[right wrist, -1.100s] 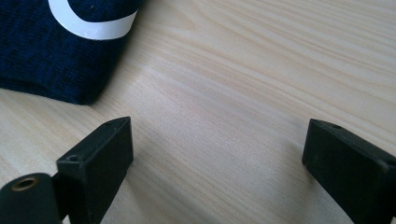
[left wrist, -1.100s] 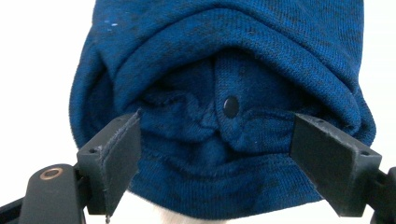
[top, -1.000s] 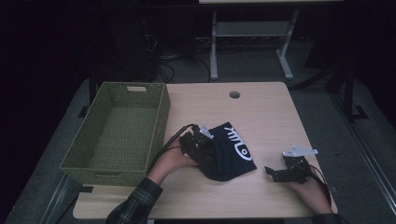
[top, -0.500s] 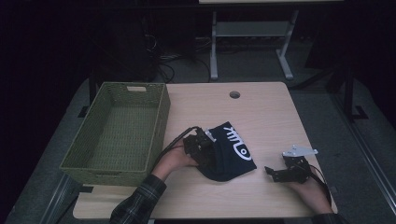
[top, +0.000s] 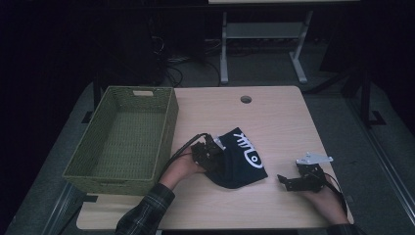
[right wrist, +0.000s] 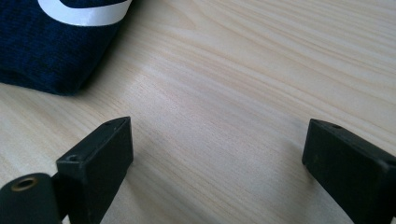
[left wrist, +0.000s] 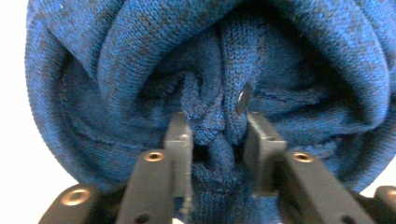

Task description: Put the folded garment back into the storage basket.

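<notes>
The left hand-held gripper (top: 211, 155) has just been closing and is now pinching a fold of the blue sweater (top: 238, 159), which is lying near the bench's (top: 274, 117) front edge. The basket (top: 125, 139) is sitting just left. The right hand-held gripper (top: 293, 180) is resting spread.

The high view is dim, with the surroundings nearly black and only the tabletop (top: 274, 122) moderately lit. The left gripper view is bright, its background blown out to white, with the near fingers (left wrist: 180, 140) slightly soft. The right gripper view is evenly lit; soft shadows lie beneath its blurred fingers (right wrist: 102, 154).
</notes>
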Action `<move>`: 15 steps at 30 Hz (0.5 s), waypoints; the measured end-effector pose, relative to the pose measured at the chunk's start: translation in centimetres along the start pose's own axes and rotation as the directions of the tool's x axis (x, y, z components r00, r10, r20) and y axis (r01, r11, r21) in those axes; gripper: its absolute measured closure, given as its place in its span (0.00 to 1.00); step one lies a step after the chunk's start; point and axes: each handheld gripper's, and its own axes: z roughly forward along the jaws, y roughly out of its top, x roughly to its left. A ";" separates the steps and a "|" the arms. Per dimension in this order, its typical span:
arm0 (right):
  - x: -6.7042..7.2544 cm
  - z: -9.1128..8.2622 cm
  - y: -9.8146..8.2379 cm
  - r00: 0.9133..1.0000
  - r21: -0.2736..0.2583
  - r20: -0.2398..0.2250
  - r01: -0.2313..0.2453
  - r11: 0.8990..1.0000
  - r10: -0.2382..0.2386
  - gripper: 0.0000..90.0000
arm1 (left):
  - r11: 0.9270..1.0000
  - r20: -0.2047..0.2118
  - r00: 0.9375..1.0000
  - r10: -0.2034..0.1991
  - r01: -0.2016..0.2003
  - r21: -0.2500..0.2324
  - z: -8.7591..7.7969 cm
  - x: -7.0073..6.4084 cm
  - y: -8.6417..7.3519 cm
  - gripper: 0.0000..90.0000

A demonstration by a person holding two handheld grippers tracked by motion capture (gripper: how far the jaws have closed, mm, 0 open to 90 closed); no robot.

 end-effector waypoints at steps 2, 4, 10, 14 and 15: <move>0.0 0.0 0.0 1.000 0.000 0.000 0.000 1.000 0.000 0.09 | 1.000 0.006 1.000 -0.002 0.002 0.001 0.0 0.0 0.0 0.79; 0.0 0.0 0.0 1.000 0.000 0.000 0.000 1.000 0.000 0.09 | 1.000 0.010 1.000 -0.002 0.002 0.005 0.0 0.0 0.1 0.82; 0.0 0.0 0.0 1.000 0.000 0.000 0.000 1.000 0.000 0.09 | 0.999 0.023 0.999 -0.031 0.032 -0.005 -0.1 0.2 -0.1 0.85; 0.0 0.0 0.0 1.000 0.000 0.000 0.000 1.000 0.000 0.09 | 0.999 0.032 0.999 -0.044 0.045 -0.026 -0.5 0.2 0.0 0.85; 0.0 0.0 0.0 1.000 0.000 0.000 0.000 1.000 0.000 0.09 | 0.998 0.035 0.998 -0.048 0.049 -0.035 -0.7 0.2 0.0 0.85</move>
